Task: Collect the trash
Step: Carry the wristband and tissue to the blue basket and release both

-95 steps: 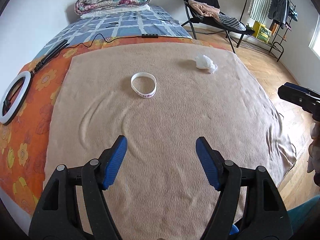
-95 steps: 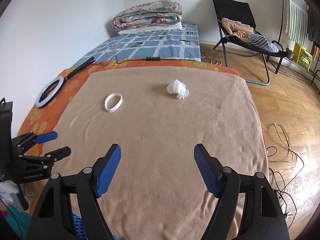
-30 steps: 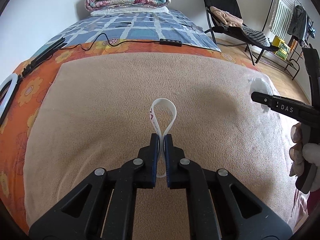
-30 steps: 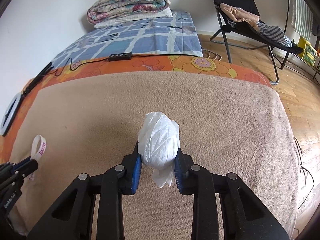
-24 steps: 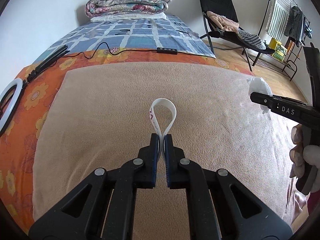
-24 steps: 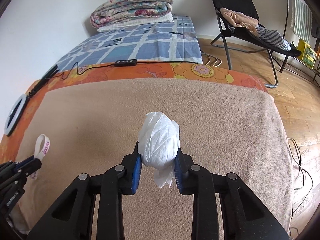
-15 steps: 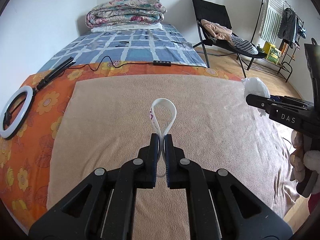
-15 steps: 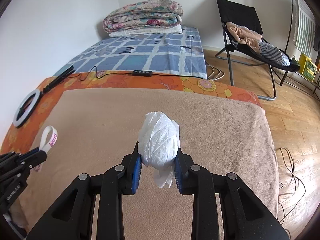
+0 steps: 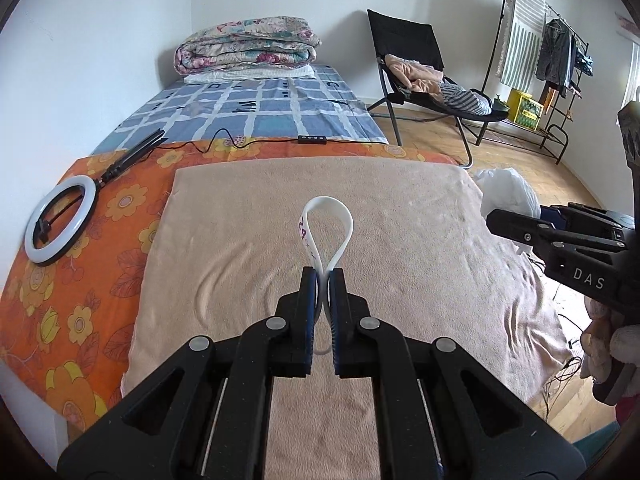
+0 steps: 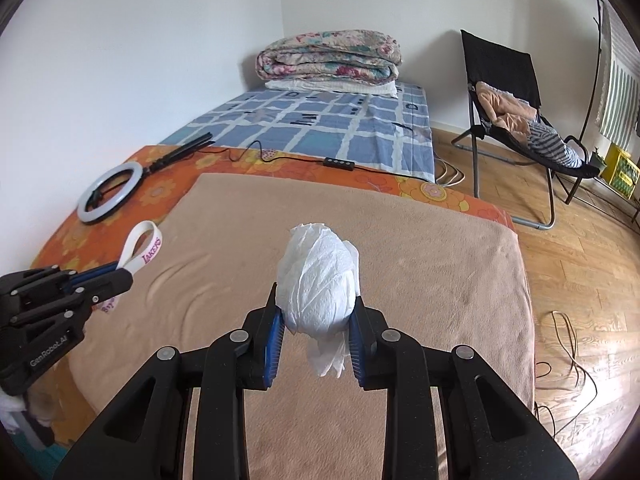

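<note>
My left gripper [image 9: 325, 276] is shut on a white wristband [image 9: 326, 230] with purple lettering, pinched into a loop and held above the tan blanket [image 9: 240, 264]. It also shows in the right wrist view [image 10: 142, 248], at the left. My right gripper [image 10: 318, 304] is shut on a crumpled white tissue wad [image 10: 318, 284], lifted above the blanket [image 10: 420, 264]. In the left wrist view the right gripper [image 9: 516, 220] is at the right edge with the tissue [image 9: 506, 192] in its jaws.
An orange flowered sheet [image 9: 72, 280] lies under the blanket. A ring light [image 9: 60, 220] with tripod and cable lies at left. Folded quilts [image 9: 244, 46] sit at the bed's far end. A black chair [image 9: 424, 68] with clothes, a clothes rack [image 9: 560, 64] and floor cables [image 10: 564, 344] are on the right.
Both grippers closed on their items, the left on the wristband and the right on the tissue. Over the last second both have lifted and pulled back from the blanket.
</note>
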Action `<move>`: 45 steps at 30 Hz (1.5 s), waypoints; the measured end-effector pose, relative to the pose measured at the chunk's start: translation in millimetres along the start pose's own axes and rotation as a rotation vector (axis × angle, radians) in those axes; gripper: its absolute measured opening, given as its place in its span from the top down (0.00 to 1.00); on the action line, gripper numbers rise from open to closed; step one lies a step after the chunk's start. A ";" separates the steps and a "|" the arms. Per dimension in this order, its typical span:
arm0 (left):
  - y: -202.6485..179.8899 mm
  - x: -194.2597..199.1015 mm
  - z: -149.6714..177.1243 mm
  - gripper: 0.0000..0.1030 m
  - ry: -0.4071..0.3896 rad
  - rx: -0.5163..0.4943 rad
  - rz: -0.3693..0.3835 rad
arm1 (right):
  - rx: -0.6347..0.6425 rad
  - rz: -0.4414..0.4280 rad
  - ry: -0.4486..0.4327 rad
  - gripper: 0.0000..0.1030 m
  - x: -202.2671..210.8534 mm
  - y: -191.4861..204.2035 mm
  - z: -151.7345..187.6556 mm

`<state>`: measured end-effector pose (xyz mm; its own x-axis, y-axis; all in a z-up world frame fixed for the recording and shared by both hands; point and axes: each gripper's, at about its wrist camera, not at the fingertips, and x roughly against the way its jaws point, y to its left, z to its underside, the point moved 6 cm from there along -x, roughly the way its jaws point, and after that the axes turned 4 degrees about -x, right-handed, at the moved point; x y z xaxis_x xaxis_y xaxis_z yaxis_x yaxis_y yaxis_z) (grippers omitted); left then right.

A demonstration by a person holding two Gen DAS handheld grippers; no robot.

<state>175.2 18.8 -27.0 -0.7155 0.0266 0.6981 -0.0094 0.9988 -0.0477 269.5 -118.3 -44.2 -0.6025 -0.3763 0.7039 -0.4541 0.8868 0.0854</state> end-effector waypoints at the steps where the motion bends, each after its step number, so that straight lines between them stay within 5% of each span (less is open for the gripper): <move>1: -1.6 7.4 4.3 0.96 -0.003 -0.004 0.000 | 0.004 -0.003 0.000 0.75 6.1 3.2 4.0; 22: -28.1 99.1 121.3 0.96 0.037 -0.049 0.041 | 0.014 -0.080 0.033 0.75 101.9 47.7 118.0; 45: -43.9 69.3 238.8 0.95 0.242 -0.036 0.090 | 0.093 -0.139 0.213 0.74 102.4 100.2 254.1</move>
<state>-40.7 -32.9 -147.2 -0.5247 0.1197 0.8428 0.0745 0.9927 -0.0946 -4.4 -136.1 -142.7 -0.3832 -0.4191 0.8231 -0.5871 0.7985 0.1332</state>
